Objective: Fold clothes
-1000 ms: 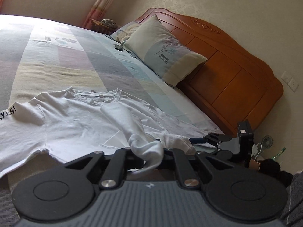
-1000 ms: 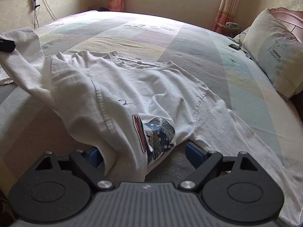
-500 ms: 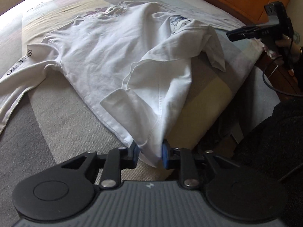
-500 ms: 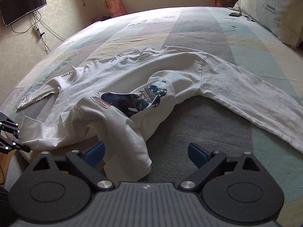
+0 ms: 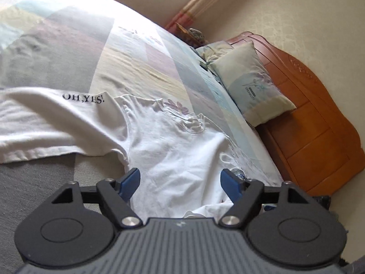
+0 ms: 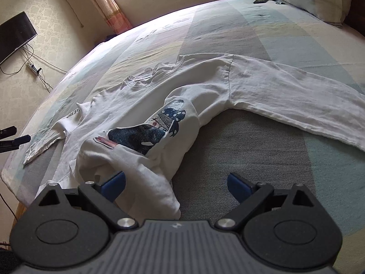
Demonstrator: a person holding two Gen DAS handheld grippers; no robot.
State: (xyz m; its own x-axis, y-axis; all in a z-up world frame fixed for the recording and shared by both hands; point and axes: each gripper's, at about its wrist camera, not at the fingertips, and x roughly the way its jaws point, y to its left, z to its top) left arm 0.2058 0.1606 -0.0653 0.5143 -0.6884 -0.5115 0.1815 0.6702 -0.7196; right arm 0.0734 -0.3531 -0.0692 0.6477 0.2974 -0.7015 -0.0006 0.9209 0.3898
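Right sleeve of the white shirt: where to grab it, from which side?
Likely the far cuff end of the long sleeve, which lies flat and straight across the bedspread, away from the bunched hem. Come down from above with the open right gripper, jaws across the sleeve's width, pinching both layers.

White long-sleeved shirt [image 6: 205, 86] spread across the bed [image 6: 262, 148], neckline towards the far side, one sleeve [image 6: 296, 109] stretched out flat to the right. Lower part folded up over the body, baring a dark blue printed picture [image 6: 150, 130]. Other sleeve [image 5: 45, 123], lettered "OH,YES!" in black, laid out to the left.
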